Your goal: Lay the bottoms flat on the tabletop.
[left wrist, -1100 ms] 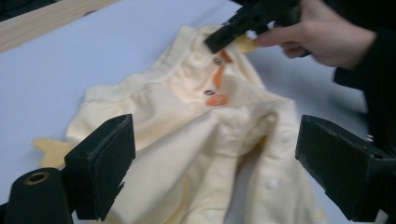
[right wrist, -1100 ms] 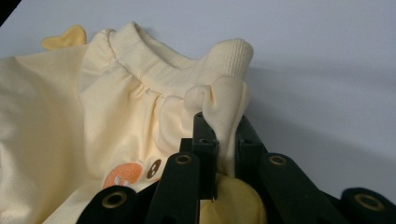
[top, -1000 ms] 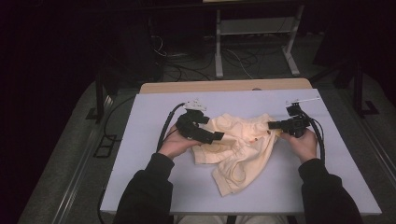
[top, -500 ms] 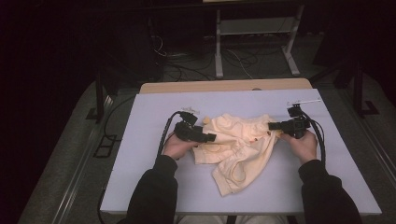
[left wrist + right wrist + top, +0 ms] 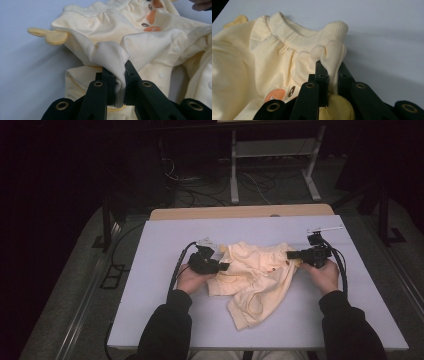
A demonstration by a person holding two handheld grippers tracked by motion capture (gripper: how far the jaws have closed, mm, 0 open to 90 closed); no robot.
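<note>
Left tool [image 5: 120,82] lowered, just clamped onto yellow garment [image 5: 257,275] (orange print close-up), right tool [image 5: 332,82] pinching fabric.

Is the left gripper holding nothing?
No, the left gripper has its jaws pinched shut on a fold of the yellow baby garment.

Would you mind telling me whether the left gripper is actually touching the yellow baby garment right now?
Touching. The left gripper view shows the left gripper with its jaws just closed on a pinched fold of the yellow baby garment, fabric pressed between both pads.

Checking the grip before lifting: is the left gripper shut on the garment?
Shut: the left gripper pinches a fold of the yellow garment between its jaws.
</note>
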